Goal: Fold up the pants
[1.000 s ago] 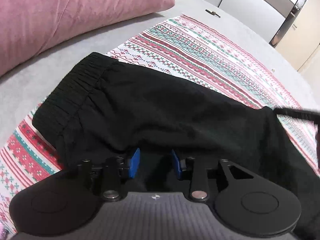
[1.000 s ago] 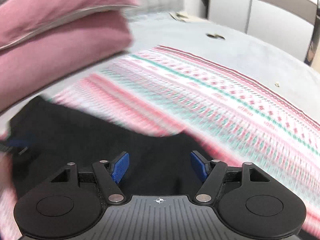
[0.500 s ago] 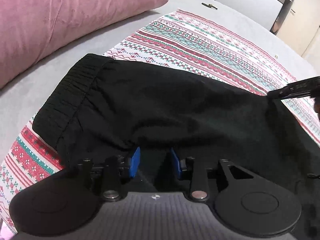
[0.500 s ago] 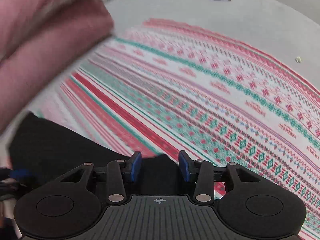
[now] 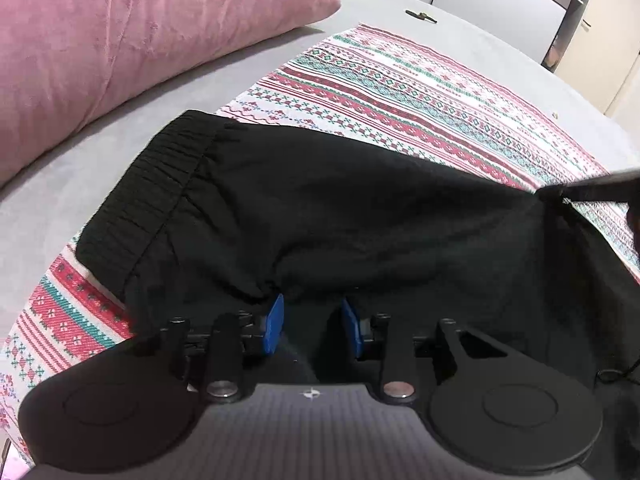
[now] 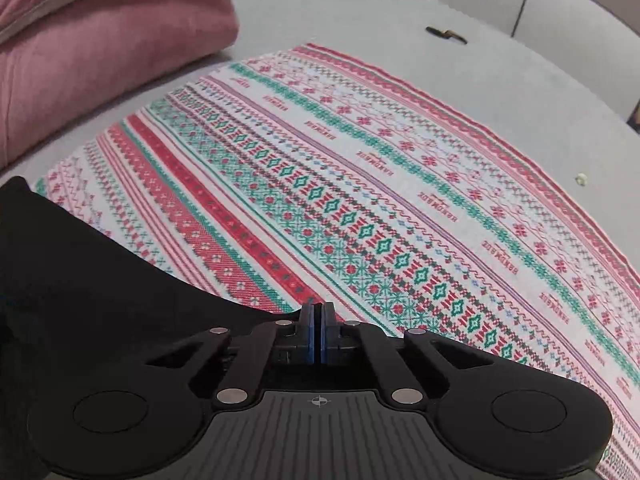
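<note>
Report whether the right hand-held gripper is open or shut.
Shut. In its own view the right hand-held gripper's blue pads meet with only a thin seam, at the edge of the black pants.

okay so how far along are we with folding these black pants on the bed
Early to midway. Done: the black pants lie on the patterned cloth, apparently doubled over, waistband at one end. In hand: the right gripper is shut on the pants' far edge; the left gripper is open with fabric between its fingers. Left: closing the left grip, then the crosswise folds.
</note>
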